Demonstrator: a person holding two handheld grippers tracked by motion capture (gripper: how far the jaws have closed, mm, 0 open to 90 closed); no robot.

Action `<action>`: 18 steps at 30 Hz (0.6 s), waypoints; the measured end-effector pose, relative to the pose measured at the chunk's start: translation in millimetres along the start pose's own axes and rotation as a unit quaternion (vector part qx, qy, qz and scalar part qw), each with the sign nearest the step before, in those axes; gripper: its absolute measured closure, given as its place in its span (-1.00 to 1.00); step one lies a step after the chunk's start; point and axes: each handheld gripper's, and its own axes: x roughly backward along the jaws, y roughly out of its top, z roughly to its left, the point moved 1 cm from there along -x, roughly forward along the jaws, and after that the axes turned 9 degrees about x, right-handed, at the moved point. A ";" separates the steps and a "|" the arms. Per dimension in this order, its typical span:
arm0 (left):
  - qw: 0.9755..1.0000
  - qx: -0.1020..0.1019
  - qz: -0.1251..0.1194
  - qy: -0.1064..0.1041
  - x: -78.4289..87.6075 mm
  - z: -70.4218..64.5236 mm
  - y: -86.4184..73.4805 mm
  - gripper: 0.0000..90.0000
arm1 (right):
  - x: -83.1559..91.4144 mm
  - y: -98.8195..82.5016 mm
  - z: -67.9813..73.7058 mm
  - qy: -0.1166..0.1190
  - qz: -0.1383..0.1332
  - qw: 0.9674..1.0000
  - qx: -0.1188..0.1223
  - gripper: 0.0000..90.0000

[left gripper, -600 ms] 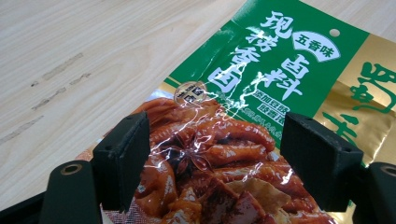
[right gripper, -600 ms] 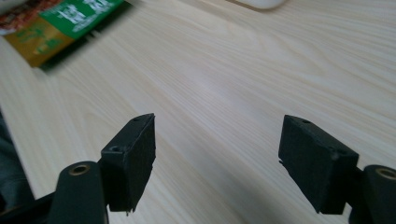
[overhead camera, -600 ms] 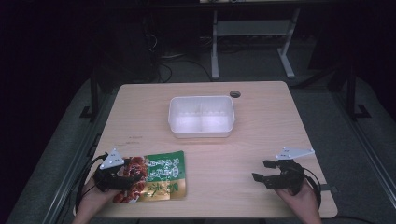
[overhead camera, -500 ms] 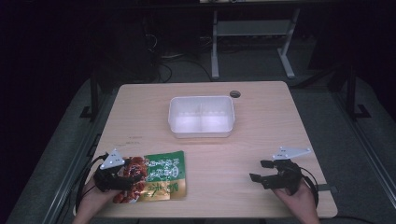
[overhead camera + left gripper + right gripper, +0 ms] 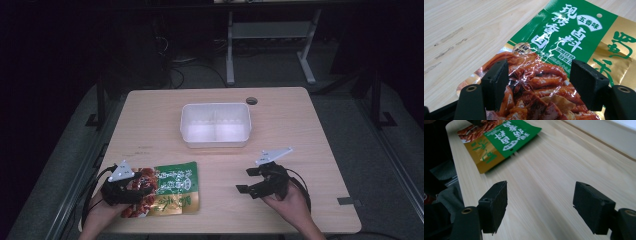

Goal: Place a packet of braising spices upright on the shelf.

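**Left gripper over the snack pouch, fingers apart**

The snack pouch (image 5: 170, 189) is lying flat at the near left of the surface (image 5: 300, 130). The left gripper (image 5: 537, 80) is hovering over its near-left end, fingers spread wide and not pressing on it. The right gripper (image 5: 540, 207) is sitting at the near right, well apart from the pouch, fingers wide apart with nothing between them. The white container (image 5: 216, 142) is standing farther back, mid-surface.

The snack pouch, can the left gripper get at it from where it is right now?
Probably yes. The left gripper hangs right over the snack pouch, jaws open on either side of its printed face with nothing in between.
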 end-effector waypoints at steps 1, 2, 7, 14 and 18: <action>1.000 0.001 -0.001 -0.001 0.0 0.5 -0.1 -0.31 | -3.0 4.3 1.1 0.002 0.002 1.000 0.004 -0.40; 1.000 0.002 0.000 -0.001 0.0 0.9 -0.3 -0.30 | -5.8 8.3 1.9 0.003 0.003 1.000 0.008 -0.40; 1.000 0.000 0.000 0.001 1.2 1.5 -0.4 -0.25 | -20.3 24.8 3.0 0.018 0.010 1.000 0.012 -0.40; 1.000 0.007 0.003 0.001 1.7 5.2 -1.7 -0.13 | -46.6 48.6 3.7 0.042 0.025 0.999 0.009 -0.36; 1.000 0.013 0.003 0.004 2.4 6.7 -2.7 -0.06 | -62.1 61.1 5.6 0.051 0.037 0.998 0.007 -0.33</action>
